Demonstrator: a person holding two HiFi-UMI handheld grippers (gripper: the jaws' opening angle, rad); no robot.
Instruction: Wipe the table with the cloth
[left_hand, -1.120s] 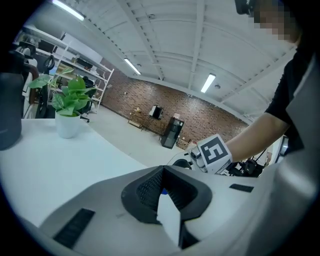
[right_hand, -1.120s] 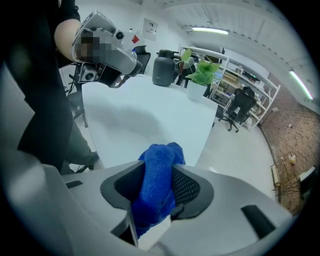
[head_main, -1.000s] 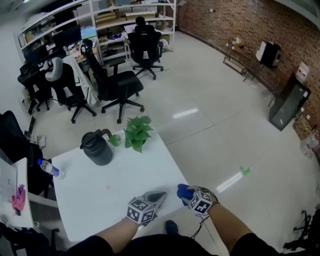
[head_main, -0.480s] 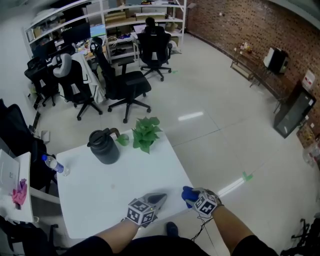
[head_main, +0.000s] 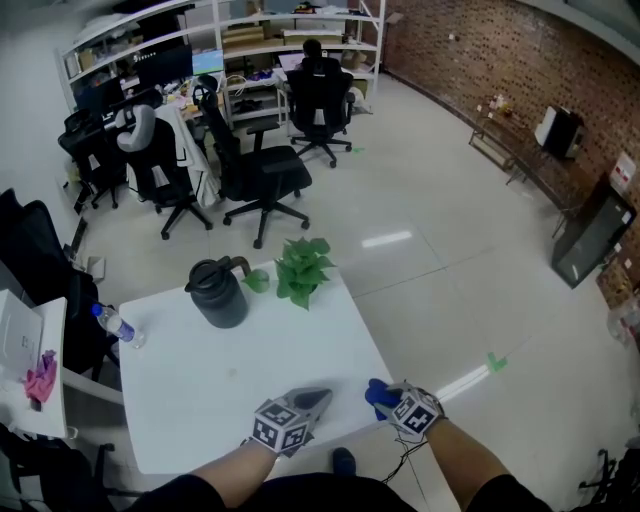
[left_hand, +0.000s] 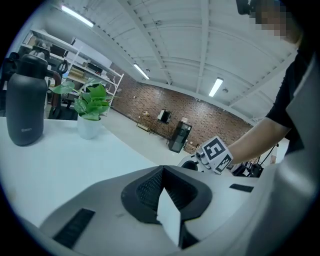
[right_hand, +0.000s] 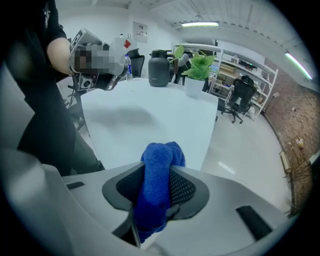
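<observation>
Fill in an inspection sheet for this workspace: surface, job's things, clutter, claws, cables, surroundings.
Surface: white table, bare across its near half.
Job's things: blue cloth, bunched in the right claw.
Clutter: dark jug and potted plant at the far edge; water bottle by the far left corner.
Claws: left claw shut, empty; right claw shut on the cloth.
Cables: thin cable hanging below the right claw.
Surroundings: office chairs, shelving, brick wall.

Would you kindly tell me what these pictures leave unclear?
Head view: the right gripper hides most of the blue cloth; whether it touches the table is unclear.
Left gripper view: print on the dark jug is too small.
Head view: pink item, left edge, too small.
</observation>
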